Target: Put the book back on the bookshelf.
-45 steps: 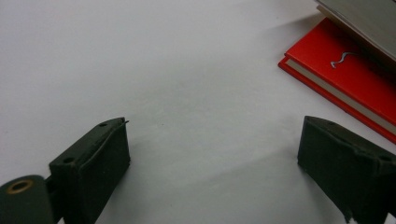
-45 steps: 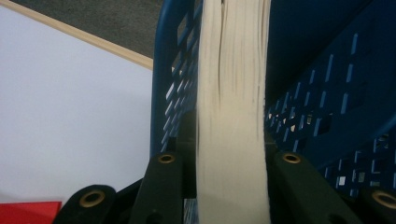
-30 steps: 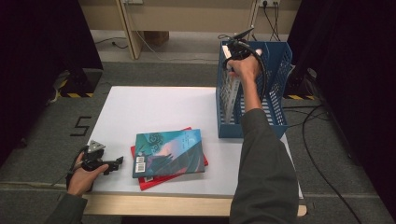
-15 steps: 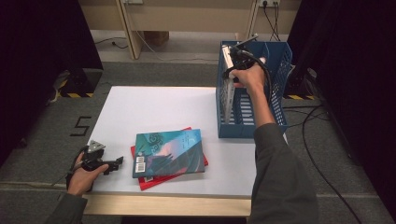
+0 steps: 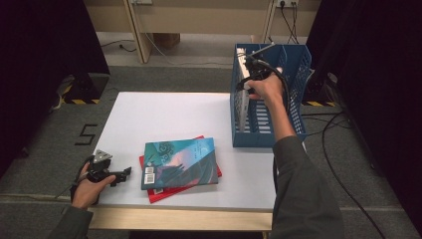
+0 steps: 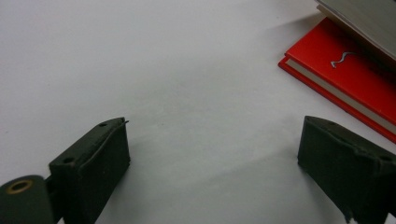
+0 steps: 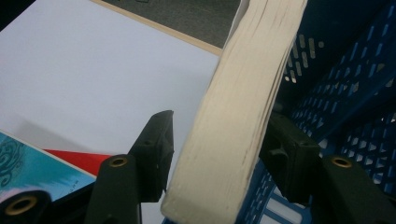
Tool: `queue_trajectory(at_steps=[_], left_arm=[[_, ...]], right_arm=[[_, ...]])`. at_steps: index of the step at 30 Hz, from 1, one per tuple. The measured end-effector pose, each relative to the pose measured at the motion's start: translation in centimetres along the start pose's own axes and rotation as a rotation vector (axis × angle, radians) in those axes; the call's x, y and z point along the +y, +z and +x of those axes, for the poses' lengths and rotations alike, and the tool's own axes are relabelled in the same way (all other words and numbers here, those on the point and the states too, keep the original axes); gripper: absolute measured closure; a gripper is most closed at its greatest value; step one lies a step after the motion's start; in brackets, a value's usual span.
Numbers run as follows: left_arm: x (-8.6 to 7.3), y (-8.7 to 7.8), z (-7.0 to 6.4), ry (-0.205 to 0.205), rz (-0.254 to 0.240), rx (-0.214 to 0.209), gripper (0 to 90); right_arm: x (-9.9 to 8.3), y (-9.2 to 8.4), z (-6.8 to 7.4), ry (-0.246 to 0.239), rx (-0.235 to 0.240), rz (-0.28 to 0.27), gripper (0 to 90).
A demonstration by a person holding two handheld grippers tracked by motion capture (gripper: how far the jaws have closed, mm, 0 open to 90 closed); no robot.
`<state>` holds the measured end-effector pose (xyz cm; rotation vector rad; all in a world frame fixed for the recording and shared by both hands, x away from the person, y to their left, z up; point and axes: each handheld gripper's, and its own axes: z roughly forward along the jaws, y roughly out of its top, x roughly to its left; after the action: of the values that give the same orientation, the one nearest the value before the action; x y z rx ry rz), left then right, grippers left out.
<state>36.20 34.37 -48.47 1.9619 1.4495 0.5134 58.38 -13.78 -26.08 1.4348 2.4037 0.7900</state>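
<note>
A pale-edged book [image 7: 238, 107] is bracketed, apparently ungripped, by the right tongs [image 7: 219, 140] inside the blue rack [image 5: 298, 94]. The left tongs [image 6: 212, 163] are held wide open, empty, over bare white surface [image 6: 163, 70] beside the red book [image 6: 345, 79].

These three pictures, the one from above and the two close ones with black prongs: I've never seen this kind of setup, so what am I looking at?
No robot here: a person holds a hand-held two-jaw gripper in each hand. The high view looks down on a white table. Each close picture comes from a camera riding on one gripper, looking along its black jaws.

On the table lie a teal-covered book stacked on a red book, and a blue slotted file rack stands at the right edge.

The left gripper rests near the table's front left corner, jaws wide apart, holding nothing; the red book's corner is just ahead of it.

The right gripper is up at the rack, its jaws either side of a thick book's page edges; a gap shows beside one jaw.
</note>
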Motion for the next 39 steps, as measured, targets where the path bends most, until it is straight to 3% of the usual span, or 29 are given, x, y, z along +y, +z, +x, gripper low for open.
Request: queue_trajectory(at_steps=[7,13,17,22,26,31,36,39], left_arm=[[0.0,0.0,0.0,-0.001,0.000,0.000,8.0],[0.0,0.0,0.0,-0.001,0.000,0.000,8.0],[0.0,0.0,0.0,0.000,0.001,0.000,8.0],[0.0,0.0,0.0,0.000,0.001,0.001,8.0],[0.0,0.0,0.0,0.000,0.001,0.001,8.0],[0.0,0.0,0.0,0.001,0.001,0.001,8.0],[0.0,0.0,0.0,0.001,0.001,0.000,8.0],[0.0,0.0,0.0,0.000,0.000,0.000,8.0]], right_arm=[[-0.3,0.2,0.0,-0.010,0.003,0.017,50.1],[-0.7,0.3,0.1,-0.028,-0.001,0.027,59.9],[-0.7,0.3,0.2,-0.034,-0.014,0.019,68.2],[-0.5,0.4,0.1,-0.036,-0.045,0.013,71.7],[-0.2,0.7,0.2,-0.014,-0.046,0.004,71.9],[0.3,1.0,0.7,-0.020,-0.060,0.013,70.5],[0.1,1.0,1.0,-0.028,-0.066,0.009,64.4],[0.0,1.0,1.1,-0.010,-0.045,0.010,58.0]])
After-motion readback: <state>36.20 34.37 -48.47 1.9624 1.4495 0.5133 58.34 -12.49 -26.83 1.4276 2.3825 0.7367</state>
